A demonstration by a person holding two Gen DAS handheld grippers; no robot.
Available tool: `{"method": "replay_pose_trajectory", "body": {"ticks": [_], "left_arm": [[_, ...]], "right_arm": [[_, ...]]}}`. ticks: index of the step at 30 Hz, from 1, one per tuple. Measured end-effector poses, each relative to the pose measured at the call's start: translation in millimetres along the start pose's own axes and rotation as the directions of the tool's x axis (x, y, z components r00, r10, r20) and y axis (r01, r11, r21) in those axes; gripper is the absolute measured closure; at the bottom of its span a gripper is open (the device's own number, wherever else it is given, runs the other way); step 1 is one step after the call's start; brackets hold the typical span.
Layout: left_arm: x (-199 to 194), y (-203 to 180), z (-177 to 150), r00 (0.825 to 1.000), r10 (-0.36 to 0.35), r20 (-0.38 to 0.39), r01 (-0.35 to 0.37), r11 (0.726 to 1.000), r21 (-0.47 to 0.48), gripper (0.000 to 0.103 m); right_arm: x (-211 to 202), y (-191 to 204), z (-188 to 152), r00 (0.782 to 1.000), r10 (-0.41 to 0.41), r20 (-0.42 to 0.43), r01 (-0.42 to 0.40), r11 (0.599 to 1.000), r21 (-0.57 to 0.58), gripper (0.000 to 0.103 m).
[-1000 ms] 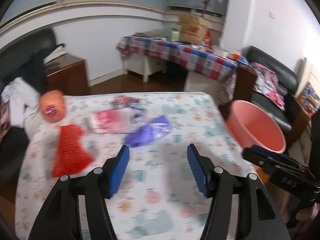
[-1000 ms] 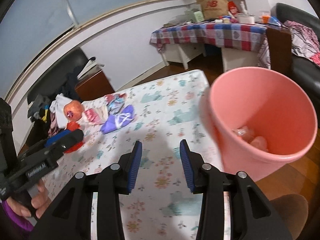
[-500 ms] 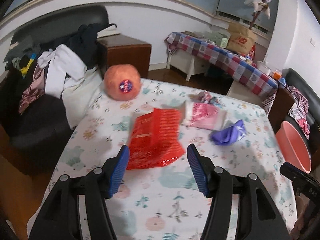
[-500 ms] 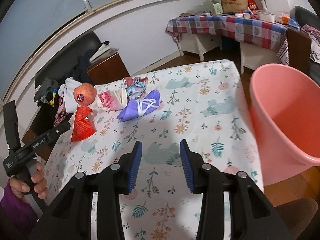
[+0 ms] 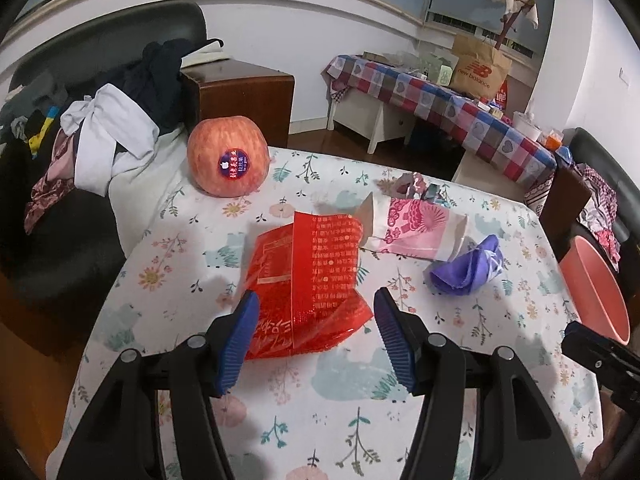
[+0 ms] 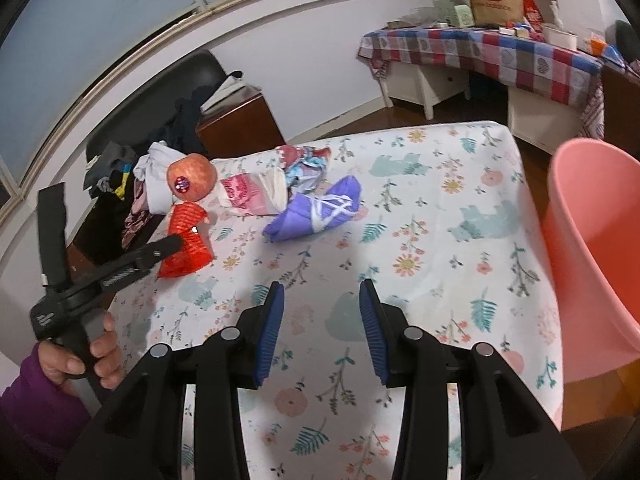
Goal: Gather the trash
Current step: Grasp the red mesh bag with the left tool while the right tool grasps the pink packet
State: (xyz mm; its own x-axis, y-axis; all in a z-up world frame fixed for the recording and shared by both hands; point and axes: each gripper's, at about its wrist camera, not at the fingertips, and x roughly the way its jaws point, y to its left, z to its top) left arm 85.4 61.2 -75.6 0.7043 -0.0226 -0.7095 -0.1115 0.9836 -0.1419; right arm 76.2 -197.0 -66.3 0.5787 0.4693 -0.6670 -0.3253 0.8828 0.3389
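Note:
A red foil wrapper [image 5: 304, 280] lies on the flowered tablecloth [image 5: 180, 280]; my open left gripper [image 5: 314, 312] straddles its near end without closing. Behind it lie a pink-and-white packet [image 5: 416, 228], a crumpled wrapper [image 5: 416, 184] and a purple bag [image 5: 468, 266]. My right gripper [image 6: 320, 312] is open and empty over the cloth, short of the purple bag [image 6: 316, 208]. The pink bin [image 6: 600, 248] stands at the table's right edge. The left gripper also shows in the right wrist view, its tip [image 6: 172, 244] over the red wrapper [image 6: 186, 244].
An apple with a sticker [image 5: 228, 156] sits at the table's far left corner. A black sofa with piled clothes [image 5: 100, 120] is on the left, a wooden cabinet [image 5: 244, 96] behind, and a checkered table [image 5: 440, 100] with a paper bag further back.
My left gripper swung left from the purple bag and closed in on the red wrapper. My right gripper drew away from the pink bin, which now sits at the right edge.

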Motion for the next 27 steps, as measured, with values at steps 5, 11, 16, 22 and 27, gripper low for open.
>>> {"method": "replay_pose_trajectory", "body": {"ticks": [5,11,16,22,27], "left_arm": [[2.1,4.1,-2.3,1.000,-0.018,-0.006,0.018,1.000,-0.002,0.079],[-6.6,15.0,-2.3,0.999,-0.034,0.013,0.034,0.999,-0.032,0.085],[-12.5,21.9,-4.0,0.999,-0.044,0.022,0.045,0.998,-0.044,0.086],[-15.2,31.1,-6.2,0.999,-0.049,0.019,0.051,0.996,-0.068,0.086],[-15.2,34.5,-8.3,0.999,-0.050,0.014,0.051,0.996,-0.077,0.086]], "right_arm": [[11.2,14.2,17.2,0.999,0.049,-0.007,-0.050,0.998,-0.047,0.063],[37.0,31.3,46.1,0.994,0.112,0.000,-0.111,0.989,-0.094,0.063],[71.3,41.6,69.6,0.991,0.128,-0.024,-0.130,0.983,-0.127,0.063],[104.0,47.3,82.7,0.995,0.086,-0.050,-0.094,0.980,-0.177,0.063],[113.6,53.9,82.3,0.992,0.109,-0.065,-0.119,0.975,-0.185,0.072]]}}
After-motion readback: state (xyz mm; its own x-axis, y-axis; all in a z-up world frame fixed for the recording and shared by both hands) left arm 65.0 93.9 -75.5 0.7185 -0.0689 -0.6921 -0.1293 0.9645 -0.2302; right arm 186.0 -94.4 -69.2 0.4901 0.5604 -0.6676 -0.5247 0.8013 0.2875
